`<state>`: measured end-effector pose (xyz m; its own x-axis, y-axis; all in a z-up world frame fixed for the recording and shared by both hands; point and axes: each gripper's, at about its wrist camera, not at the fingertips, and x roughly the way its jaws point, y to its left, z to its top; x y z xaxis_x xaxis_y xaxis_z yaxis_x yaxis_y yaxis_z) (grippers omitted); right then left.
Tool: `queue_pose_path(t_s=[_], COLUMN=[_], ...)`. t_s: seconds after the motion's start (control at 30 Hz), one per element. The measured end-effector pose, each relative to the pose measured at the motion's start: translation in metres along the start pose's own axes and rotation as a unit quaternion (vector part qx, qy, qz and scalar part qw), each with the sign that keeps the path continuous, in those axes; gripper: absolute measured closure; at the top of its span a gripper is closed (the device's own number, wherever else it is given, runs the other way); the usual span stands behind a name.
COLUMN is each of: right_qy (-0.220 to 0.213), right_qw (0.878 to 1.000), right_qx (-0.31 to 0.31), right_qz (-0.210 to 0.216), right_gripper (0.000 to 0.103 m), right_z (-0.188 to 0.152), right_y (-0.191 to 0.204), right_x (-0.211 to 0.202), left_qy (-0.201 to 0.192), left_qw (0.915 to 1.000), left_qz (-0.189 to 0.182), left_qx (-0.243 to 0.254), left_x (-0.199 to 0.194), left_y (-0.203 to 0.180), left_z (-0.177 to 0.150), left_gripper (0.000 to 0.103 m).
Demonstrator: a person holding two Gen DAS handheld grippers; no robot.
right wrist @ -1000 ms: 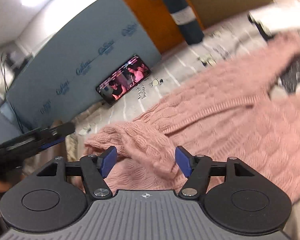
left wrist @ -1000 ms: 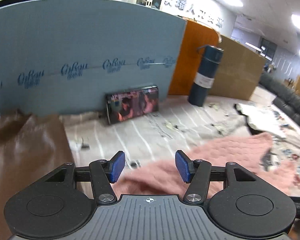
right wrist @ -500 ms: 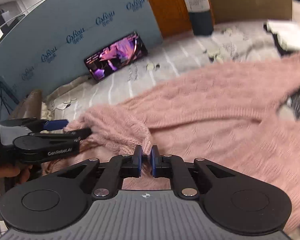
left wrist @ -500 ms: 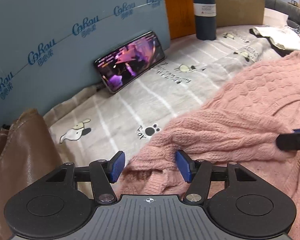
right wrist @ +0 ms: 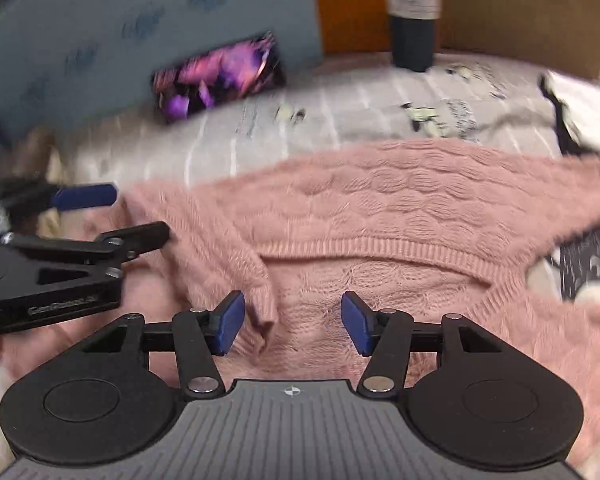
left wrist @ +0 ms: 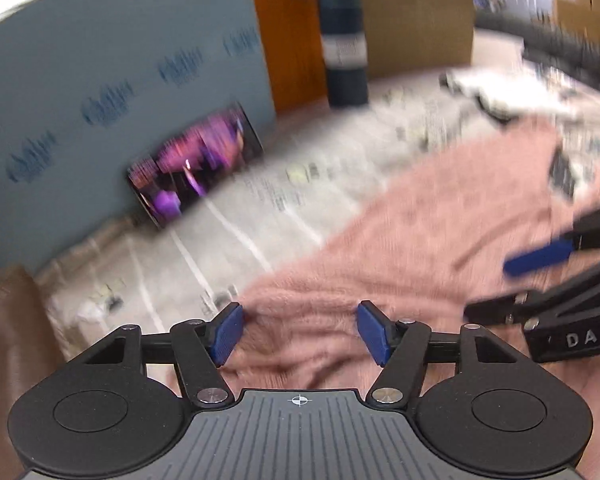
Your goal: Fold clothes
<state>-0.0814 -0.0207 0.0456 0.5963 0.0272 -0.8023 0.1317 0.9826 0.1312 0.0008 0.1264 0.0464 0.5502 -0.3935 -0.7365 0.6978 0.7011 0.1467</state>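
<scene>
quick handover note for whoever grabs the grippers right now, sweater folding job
Left gripper: open, holding nothing, low over the left edge of the fuzzy pink cable-knit sweater.
Right gripper: open, holding nothing, with the sleeve cuff lying between its fingers.
The sweater lies spread on the grey cartoon-print sheet; one sleeve is laid across the body, below the ribbed neckline.
Done: that sleeve appears folded in.
Left: the other side (out of view here), then folding the body; nothing is gripped now, so re-grasp first.
</scene>
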Motion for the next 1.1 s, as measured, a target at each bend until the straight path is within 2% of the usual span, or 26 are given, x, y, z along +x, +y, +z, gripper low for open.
queue_pose_path(t_s=[0.1,0.2,0.27,0.33,0.4,0.5,0.6,0.7,0.77,0.9,1.03,1.1], right_qy=[-0.002,-0.020,-0.037,-0.051,-0.063,-0.079,-0.072,-0.068,-0.067,-0.028,0.000,0.002], right_qw=[1.000,1.000,0.999,0.999,0.998,0.995,0.990,0.982,0.976,0.974,0.974,0.970], right_qx=[-0.020,-0.017,-0.012,-0.003,0.006,0.016,0.046,0.116,0.129,0.062,-0.061,-0.112], right_qz=[-0.005,-0.002,-0.006,-0.017,-0.029,-0.064,-0.112,-0.137,-0.164,-0.217,-0.219,-0.218], right_gripper=[0.047,0.046,0.042,0.038,0.037,0.028,0.028,0.028,0.028,0.028,0.026,0.025], right_z=[-0.002,-0.003,-0.002,-0.004,-0.006,-0.016,-0.032,-0.053,-0.068,-0.090,-0.111,-0.117], right_y=[0.002,-0.002,-0.008,-0.018,-0.034,-0.058,-0.086,-0.117,-0.132,-0.144,-0.134,-0.128], right_x=[0.007,-0.004,-0.017,-0.033,-0.052,-0.075,-0.089,-0.101,-0.108,-0.109,-0.108,-0.103], left_qy=[0.003,-0.026,-0.053,-0.080,-0.103,-0.097,-0.070,-0.052,-0.042,-0.024,-0.022,-0.023], left_qw=[1.0000,0.9995,0.9985,0.9968,0.9942,0.9922,0.9922,0.9923,0.9915,0.9893,0.9872,0.9826], left_qz=[0.001,0.006,0.007,-0.002,-0.013,-0.022,-0.031,-0.047,-0.046,-0.037,0.007,0.026], left_qx=[-0.006,-0.015,-0.008,0.008,0.028,0.076,0.098,0.102,0.114,0.139,0.158,0.182], left_x=[0.001,-0.023,-0.048,-0.075,-0.102,-0.129,-0.142,-0.149,-0.147,-0.141,-0.131,-0.125], left_y=[0.001,0.004,0.005,0.003,-0.003,-0.019,-0.035,-0.048,-0.057,-0.073,-0.085,-0.093], left_z=[-0.001,0.000,-0.004,-0.017,-0.036,-0.067,-0.090,-0.106,-0.112,-0.120,-0.124,-0.126], left_gripper=[0.039,0.039,0.038,0.031,0.020,0.017,0.017,0.017,0.017,0.017,0.017,0.018])
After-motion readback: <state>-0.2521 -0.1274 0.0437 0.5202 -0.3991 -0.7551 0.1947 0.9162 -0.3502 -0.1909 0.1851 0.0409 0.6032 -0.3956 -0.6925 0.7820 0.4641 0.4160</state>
